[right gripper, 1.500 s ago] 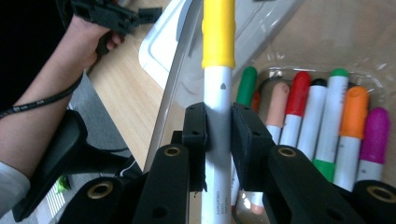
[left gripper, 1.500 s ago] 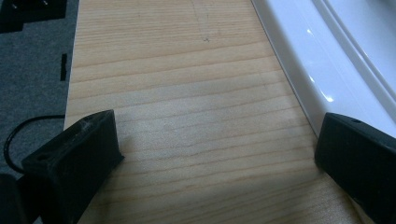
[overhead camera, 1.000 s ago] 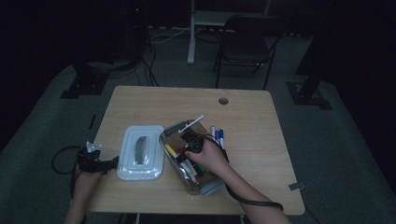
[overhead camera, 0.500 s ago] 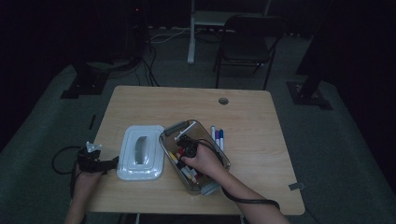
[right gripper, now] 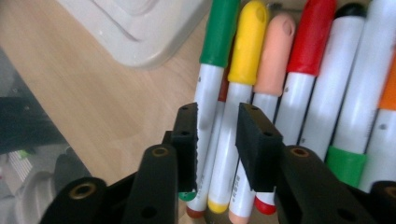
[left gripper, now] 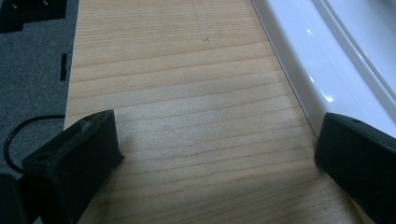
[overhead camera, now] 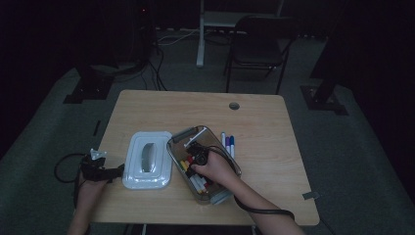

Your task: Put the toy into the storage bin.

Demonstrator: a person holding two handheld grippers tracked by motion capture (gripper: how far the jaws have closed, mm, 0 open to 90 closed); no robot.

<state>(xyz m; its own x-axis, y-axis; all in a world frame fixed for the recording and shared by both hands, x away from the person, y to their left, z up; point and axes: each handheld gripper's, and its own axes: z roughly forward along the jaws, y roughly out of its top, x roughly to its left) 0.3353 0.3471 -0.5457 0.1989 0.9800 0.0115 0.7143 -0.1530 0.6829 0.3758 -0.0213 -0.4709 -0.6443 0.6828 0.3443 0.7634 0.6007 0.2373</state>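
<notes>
My left gripper (overhead camera: 116, 171) rests at the table's (overhead camera: 274, 127) left edge, jaws spread wide over bare wood, just beside the white lid (overhead camera: 148, 159). My right gripper (right gripper: 215, 140) dips into the clear bin (overhead camera: 177, 135), jaws just been opening, narrowly parted over the yellow-capped marker (right gripper: 239, 93) without pinching it. Three markers (overhead camera: 227, 143) lie outside, right of the bin; open tabletop beyond.

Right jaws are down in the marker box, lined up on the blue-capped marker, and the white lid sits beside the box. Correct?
Not quite: in the right gripper view the right gripper has its jaws astride the yellow-capped marker, not a blue one. They have just been opening. The white lid does sit beside the marker box in the high view.
</notes>
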